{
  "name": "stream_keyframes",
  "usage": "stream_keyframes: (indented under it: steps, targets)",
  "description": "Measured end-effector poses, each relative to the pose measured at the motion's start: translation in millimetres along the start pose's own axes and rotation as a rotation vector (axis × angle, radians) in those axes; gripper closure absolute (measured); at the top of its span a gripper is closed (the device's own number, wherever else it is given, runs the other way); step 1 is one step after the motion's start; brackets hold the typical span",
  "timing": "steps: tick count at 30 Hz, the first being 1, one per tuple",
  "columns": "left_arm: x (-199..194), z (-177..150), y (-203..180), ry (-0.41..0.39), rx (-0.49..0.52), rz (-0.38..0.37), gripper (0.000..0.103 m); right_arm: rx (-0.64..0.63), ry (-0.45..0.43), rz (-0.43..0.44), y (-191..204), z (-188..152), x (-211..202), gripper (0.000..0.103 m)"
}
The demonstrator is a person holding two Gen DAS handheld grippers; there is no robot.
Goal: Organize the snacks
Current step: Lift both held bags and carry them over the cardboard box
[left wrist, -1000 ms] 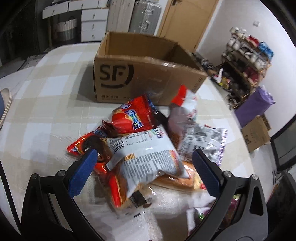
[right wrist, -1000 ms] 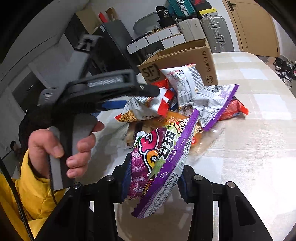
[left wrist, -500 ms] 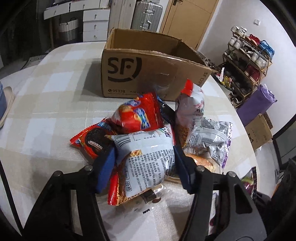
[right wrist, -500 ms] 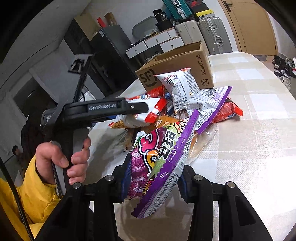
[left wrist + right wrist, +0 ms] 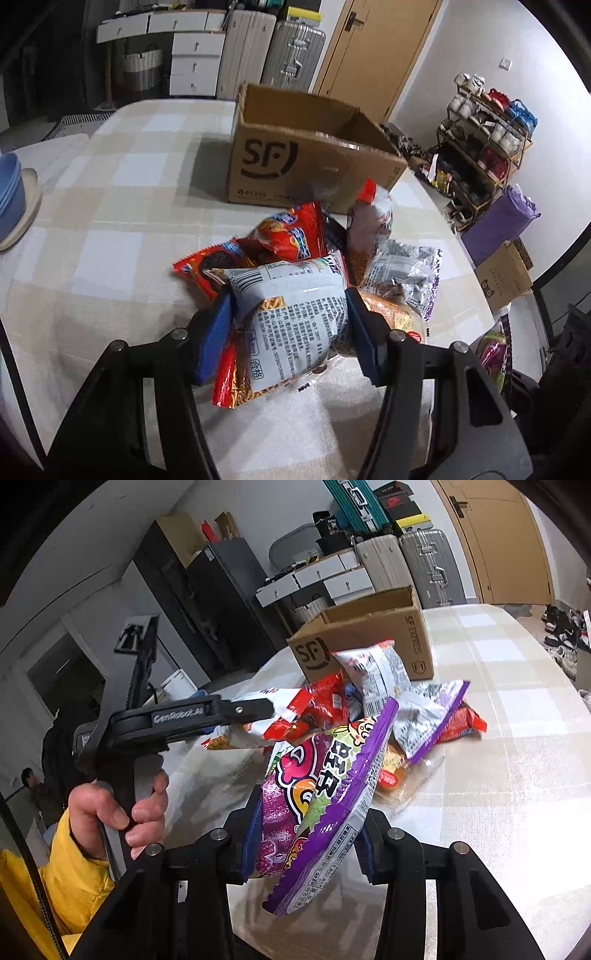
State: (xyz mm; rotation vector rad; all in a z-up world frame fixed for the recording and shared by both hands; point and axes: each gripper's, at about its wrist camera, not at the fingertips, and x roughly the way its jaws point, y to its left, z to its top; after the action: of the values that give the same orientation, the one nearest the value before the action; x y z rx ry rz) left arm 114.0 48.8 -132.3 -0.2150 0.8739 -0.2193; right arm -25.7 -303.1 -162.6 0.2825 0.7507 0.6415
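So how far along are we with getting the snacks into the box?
Nothing visibly packed yet: the SF cardboard box looks empty from here, though its floor is hidden. In hand: left gripper shut on the white noodle-snack bag, right gripper shut on the purple gummy bag. Left: the snack pile on the table.

Lighting and picture quality, both wrist views

Even indoor light; far corners at 10 o'clock stay dim. The cardboard box casts a soft shadow toward 9 o'clock on the checked tablecloth. Glare marks the purple candy bag and the white noodle packet. Fisheye bending and black vignette at every edge. Slight motion blur on the red snack bag.
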Motion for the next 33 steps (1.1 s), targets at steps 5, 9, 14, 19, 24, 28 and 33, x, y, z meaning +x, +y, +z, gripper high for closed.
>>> stream_keyframes:
  steps: [5, 9, 14, 19, 24, 28, 33]
  targets:
    - [-27.1, -1.6, 8.1, -0.036, -0.013, -0.023, 0.046, 0.013, -0.019, 0.0, 3.0, 9.7, -1.5, 0.06]
    - [-37.3, -1.3, 13.4, -0.053, -0.015, -0.028, 0.046, 0.015, -0.031, 0.001, 5.6, 16.1, -6.0, 0.06]
    - [-54.7, 11.3, 23.4, -0.078, -0.02, -0.034, 0.046, -0.001, -0.052, 0.021, 12.7, 38.1, -11.1, 0.06]
    - [-76.5, 37.2, 30.0, -0.138, -0.009, -0.021, 0.046, -0.036, -0.09, 0.051, 22.1, 79.0, -14.2, 0.06]
    - [-94.7, 67.6, 28.9, -0.18, 0.029, -0.005, 0.046, -0.073, -0.124, 0.075, 30.0, 120.8, -14.2, 0.06]
    - [-107.6, 94.5, 18.4, -0.209, 0.072, -0.004, 0.046, -0.083, -0.139, 0.092, 30.9, 156.5, -10.0, 0.06]
    - [-111.4, 131.8, 2.0, -0.231, 0.122, -0.002, 0.046, -0.074, -0.147, 0.102, 26.7, 197.1, -0.2, 0.06]
